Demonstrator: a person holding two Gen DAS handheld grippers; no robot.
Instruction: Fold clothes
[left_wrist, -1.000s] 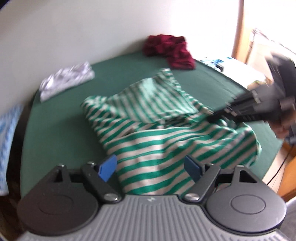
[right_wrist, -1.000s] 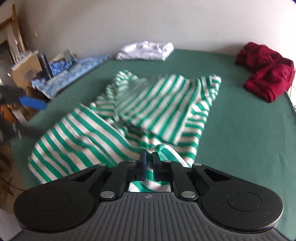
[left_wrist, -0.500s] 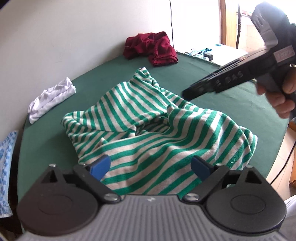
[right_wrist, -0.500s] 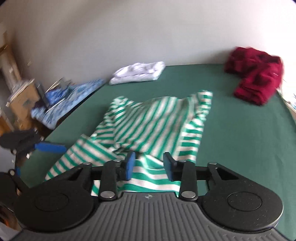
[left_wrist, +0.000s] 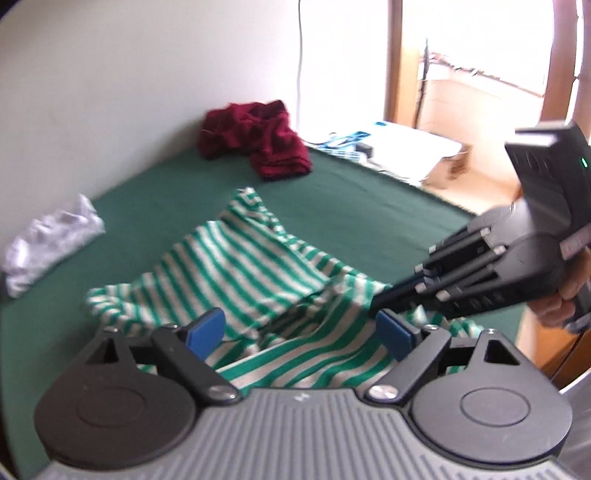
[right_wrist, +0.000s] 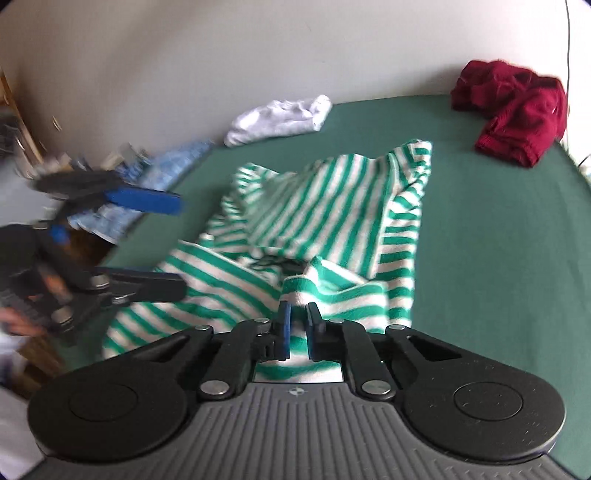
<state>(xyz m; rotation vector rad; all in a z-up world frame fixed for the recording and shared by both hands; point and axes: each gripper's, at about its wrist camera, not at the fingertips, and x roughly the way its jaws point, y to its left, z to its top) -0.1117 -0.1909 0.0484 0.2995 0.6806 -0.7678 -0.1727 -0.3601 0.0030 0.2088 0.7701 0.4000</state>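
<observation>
On the green worktop (right_wrist: 498, 229) the striped shirt (right_wrist: 325, 221) lies crumpled. My right hand-held gripper (right_wrist: 296, 325) is pinched narrow on a raised fold at its near edge; my left hand-held gripper (left_wrist: 299, 332) hovers wide, holding nothing. Risk as I judge it: a small bite may slip, or lifting one-sided drags the bunched shirt toward the worktop's edge.

- My left gripper (left_wrist: 301, 330) hovers with its 2 fingers spread wide.
- My right gripper (right_wrist: 298, 319) is pinched nearly closed on striped cloth (right_wrist: 332, 229).
</observation>
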